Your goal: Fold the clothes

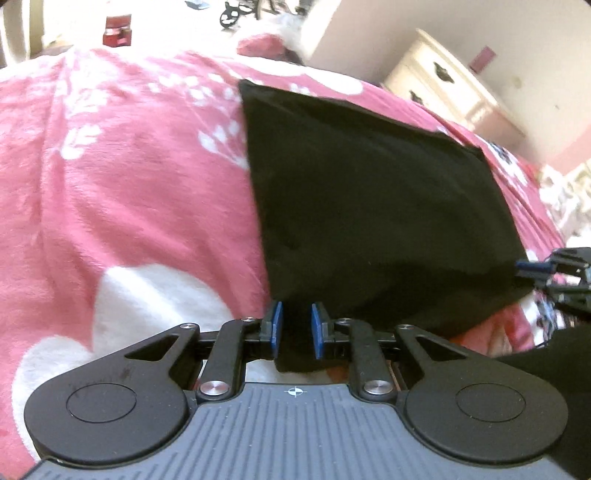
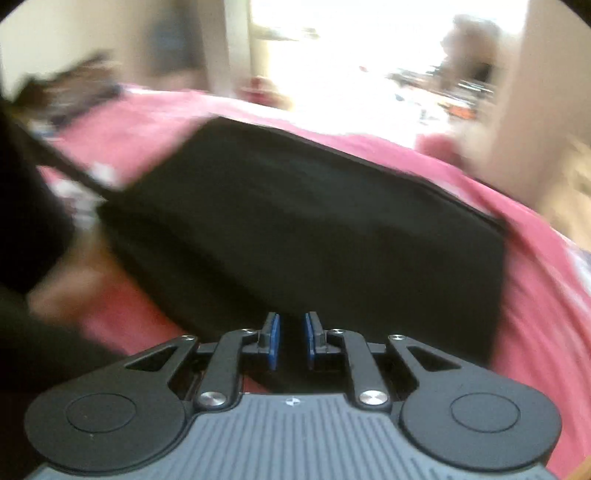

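A black garment [image 1: 369, 192] lies folded into a rough rectangle on a pink blanket with white prints [image 1: 110, 177]. Its near edge rises off the blanket toward both grippers. My left gripper [image 1: 297, 314] is shut on the garment's near left corner, with black cloth filling the narrow gap between the blue pads [image 1: 276, 325]. At the right edge of that view, my right gripper [image 1: 546, 269] holds the near right corner. The right wrist view is blurred by motion. There my right gripper [image 2: 291, 325] is shut on the black garment [image 2: 314, 229].
A white dresser [image 1: 443, 81] stands beyond the bed at the right. A red object [image 1: 118, 29] and a pink pillow [image 1: 262, 44] sit at the far side. A person's black sleeve [image 2: 29, 221] and a blurred hand [image 2: 62, 291] fill the left.
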Demonstrator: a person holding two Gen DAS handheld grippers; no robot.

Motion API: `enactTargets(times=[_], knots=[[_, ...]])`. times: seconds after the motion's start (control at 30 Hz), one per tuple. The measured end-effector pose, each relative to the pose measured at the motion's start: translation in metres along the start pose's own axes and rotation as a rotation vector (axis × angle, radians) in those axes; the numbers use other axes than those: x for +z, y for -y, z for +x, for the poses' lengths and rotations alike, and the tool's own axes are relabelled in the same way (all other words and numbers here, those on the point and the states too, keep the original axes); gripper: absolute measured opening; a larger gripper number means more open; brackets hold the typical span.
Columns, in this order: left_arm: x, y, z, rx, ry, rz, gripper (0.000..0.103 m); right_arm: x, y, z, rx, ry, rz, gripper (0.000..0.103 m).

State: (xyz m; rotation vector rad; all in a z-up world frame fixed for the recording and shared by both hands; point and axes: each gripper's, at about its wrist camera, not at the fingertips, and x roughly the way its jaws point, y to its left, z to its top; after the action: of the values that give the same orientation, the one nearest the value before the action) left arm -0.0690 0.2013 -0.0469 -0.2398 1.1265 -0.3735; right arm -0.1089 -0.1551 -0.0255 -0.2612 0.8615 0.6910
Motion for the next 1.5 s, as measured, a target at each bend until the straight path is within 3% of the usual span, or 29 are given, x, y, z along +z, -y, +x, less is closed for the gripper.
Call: enactTargets(times=[0.13, 0.3, 0.37, 0.47, 0.63, 0.73, 0.87, 1.17, 1.3, 1.5], knots=[[0.002, -0.006, -0.003, 0.022, 0.015, -0.024, 0.017, 0.019, -0.025, 0.043, 0.204, -0.017, -0.145, 0.015], [0.006, -0.015, -0.007, 0.044, 0.032, -0.057, 0.017, 0.014, -0.038, 0.086, 0.337, -0.116, -0.176, 0.016], [0.008, -0.021, -0.009, 0.048, 0.038, -0.072, 0.017, 0.011, -0.045, 0.087, 0.405, -0.137, -0.206, 0.015], [0.012, -0.031, -0.012, 0.054, 0.047, -0.096, 0.017, 0.013, -0.061, 0.079, 0.433, -0.131, -0.314, 0.014], [0.017, -0.037, -0.015, 0.07, 0.058, -0.106, 0.017, 0.042, -0.044, 0.084, 0.384, 0.01, -0.171, 0.014], [0.016, -0.039, -0.019, 0.073, 0.067, -0.108, 0.017, 0.029, -0.051, 0.109, 0.375, -0.067, -0.219, 0.013], [0.014, -0.041, -0.023, 0.078, 0.078, -0.112, 0.017, 0.019, -0.07, 0.105, 0.475, -0.093, -0.273, 0.008], [0.011, -0.047, -0.02, 0.093, 0.075, -0.131, 0.017, 0.027, -0.08, 0.126, 0.428, -0.037, -0.259, 0.008], [0.012, -0.047, -0.023, 0.097, 0.077, -0.121, 0.017, 0.025, -0.085, 0.117, 0.471, -0.02, -0.294, 0.002], [0.014, -0.048, -0.024, 0.104, 0.079, -0.125, 0.017, 0.047, -0.059, 0.116, 0.389, 0.071, -0.201, 0.002]])
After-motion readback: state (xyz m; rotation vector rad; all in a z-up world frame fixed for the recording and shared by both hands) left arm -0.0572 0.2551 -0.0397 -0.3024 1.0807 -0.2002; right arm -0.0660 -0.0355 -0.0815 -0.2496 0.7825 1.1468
